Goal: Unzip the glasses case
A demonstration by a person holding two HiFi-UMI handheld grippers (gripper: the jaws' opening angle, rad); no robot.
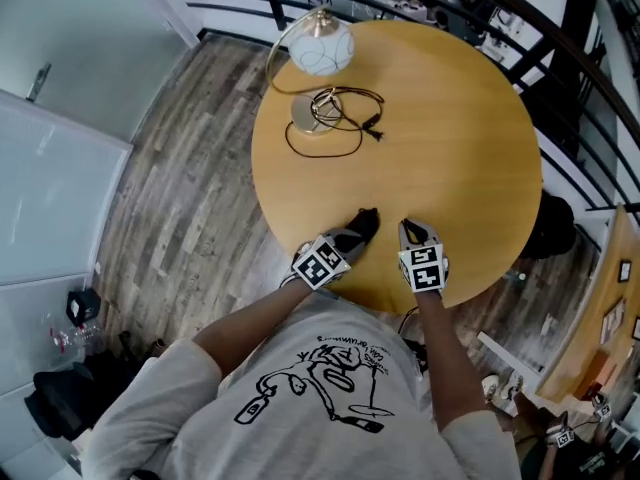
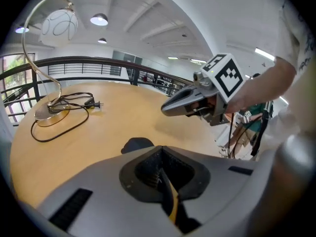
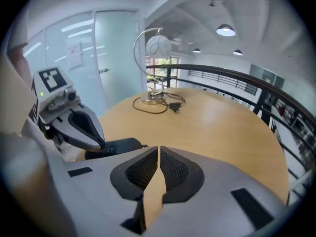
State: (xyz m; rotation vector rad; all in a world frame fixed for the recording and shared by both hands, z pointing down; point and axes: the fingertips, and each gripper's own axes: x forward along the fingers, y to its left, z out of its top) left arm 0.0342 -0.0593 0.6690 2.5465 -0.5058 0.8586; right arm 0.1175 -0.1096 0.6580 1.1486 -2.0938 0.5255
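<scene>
While my right gripper point(image 3: 159, 152) hangs closed and empty above the round table point(image 3: 222, 127), my left gripper point(image 2: 161, 152), also closed, bears its tips on the black glasses case point(image 3: 118, 144) at the table's near edge, probably pinning it for unzipping.

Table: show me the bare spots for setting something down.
Free: the wide middle and right side of the table, between the cord and the glasses case. Crowded: the far side by the lamp, the near edge around left gripper and right gripper.
</scene>
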